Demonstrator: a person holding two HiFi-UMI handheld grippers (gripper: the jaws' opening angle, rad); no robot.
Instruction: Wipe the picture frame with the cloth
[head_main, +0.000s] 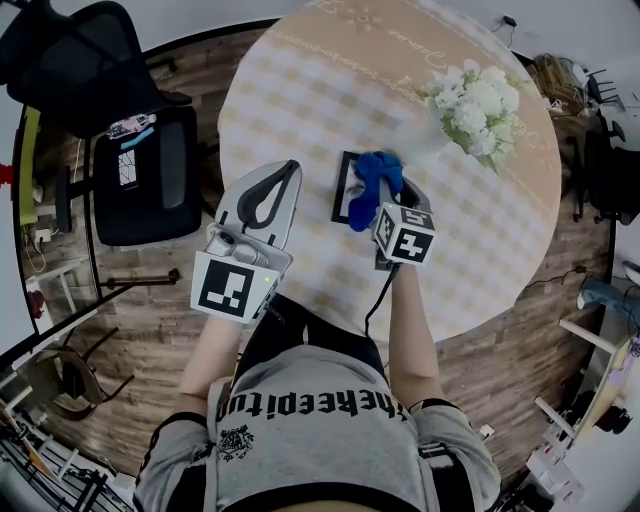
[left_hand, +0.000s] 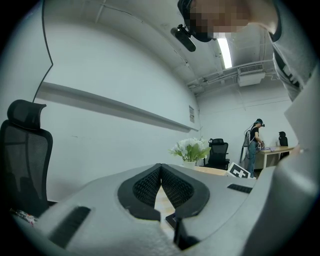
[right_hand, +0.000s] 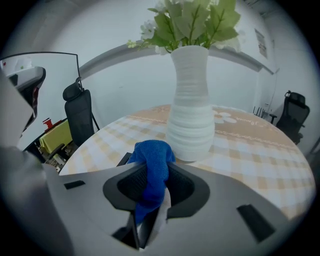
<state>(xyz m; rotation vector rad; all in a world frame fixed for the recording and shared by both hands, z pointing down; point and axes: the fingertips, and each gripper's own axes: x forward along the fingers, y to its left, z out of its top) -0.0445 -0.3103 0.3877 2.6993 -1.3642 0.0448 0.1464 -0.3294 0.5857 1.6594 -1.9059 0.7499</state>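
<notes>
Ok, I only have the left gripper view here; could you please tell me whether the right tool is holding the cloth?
Observer: Yes, the right tool is shut on the blue cloth.
Operator: Thank you. Where is that cloth relative to the frame?
Observer: In the head view it covers the right part of the black picture frame, which lies flat on the table.
Operator: And my left tool?
Observer: The left tool is left of the frame, apart from it.
</notes>
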